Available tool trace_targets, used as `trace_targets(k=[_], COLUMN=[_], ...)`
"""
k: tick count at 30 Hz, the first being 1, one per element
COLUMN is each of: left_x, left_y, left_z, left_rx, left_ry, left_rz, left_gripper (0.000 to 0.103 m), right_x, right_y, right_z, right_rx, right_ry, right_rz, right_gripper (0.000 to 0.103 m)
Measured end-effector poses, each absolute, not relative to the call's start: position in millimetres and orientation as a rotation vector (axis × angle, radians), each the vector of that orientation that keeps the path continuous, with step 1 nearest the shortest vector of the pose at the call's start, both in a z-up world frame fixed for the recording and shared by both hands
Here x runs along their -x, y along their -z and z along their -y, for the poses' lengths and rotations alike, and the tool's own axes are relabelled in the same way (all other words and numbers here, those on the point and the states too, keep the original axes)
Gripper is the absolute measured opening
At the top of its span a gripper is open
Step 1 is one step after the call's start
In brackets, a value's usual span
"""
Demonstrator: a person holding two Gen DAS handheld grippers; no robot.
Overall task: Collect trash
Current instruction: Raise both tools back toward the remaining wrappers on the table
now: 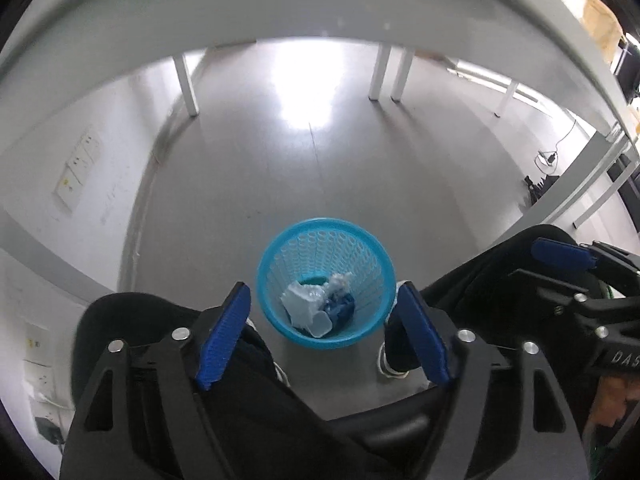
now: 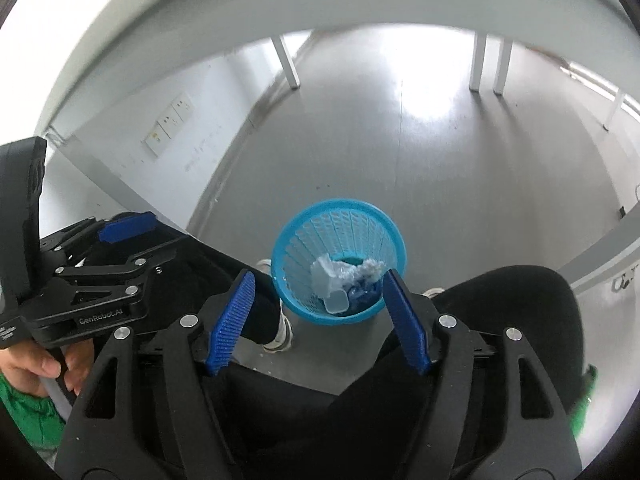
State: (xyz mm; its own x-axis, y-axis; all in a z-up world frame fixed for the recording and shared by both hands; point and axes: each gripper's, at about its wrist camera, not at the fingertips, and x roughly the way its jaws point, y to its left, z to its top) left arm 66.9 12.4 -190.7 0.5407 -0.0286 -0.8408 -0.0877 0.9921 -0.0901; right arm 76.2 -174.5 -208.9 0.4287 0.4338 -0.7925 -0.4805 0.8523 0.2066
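A blue mesh wastebasket [image 1: 362,248] stands on the grey floor below both grippers; it also shows in the right wrist view [image 2: 320,236]. Inside lie crumpled white and pale blue trash [image 1: 308,304] and a dark blue piece [image 1: 340,308]; the trash also shows in the right wrist view [image 2: 340,276]. My left gripper [image 1: 324,300] is open and empty, high above the basket. My right gripper [image 2: 318,284] is open and empty, also above it. The right gripper shows at the right edge of the left wrist view [image 1: 560,254], and the left gripper at the left of the right wrist view [image 2: 124,226].
A white table's underside [image 1: 280,8] arches overhead, with white legs [image 1: 188,84] on the floor. The person's black trousers [image 2: 520,312] and shoes [image 1: 394,360] flank the basket. A white wall with sockets [image 1: 76,172] is to the left. A cable [image 1: 548,156] lies far right.
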Motion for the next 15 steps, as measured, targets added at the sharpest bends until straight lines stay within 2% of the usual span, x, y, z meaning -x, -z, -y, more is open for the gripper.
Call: trace_targets(k=[2, 5, 7, 15], left_x=[-59, -45, -37, -15], left_y=[181, 158, 141, 85], left_z=[-13, -13, -12, -20], left_rx=[0.152, 0.161, 0.157, 0.174], left_ry=[-0.018, -0.004, 0.002, 0.023], left_rz=[-0.983, -0.916, -0.86, -0.704], left_gripper=[0.077, 0.085, 0.095, 0.097], right_x=[-68, -54, -47, -29], right_y=[200, 182, 163, 92], right_z=[179, 186, 192, 208], right_rx=[0.065, 0.069, 0.06, 0.032], right_ry=[-0.572, -0.577, -0.589, -0.594], right_rz=[-0.946, -0.893, -0.844, -0.652], right_gripper=[0.066, 0.067, 0.071, 0.084])
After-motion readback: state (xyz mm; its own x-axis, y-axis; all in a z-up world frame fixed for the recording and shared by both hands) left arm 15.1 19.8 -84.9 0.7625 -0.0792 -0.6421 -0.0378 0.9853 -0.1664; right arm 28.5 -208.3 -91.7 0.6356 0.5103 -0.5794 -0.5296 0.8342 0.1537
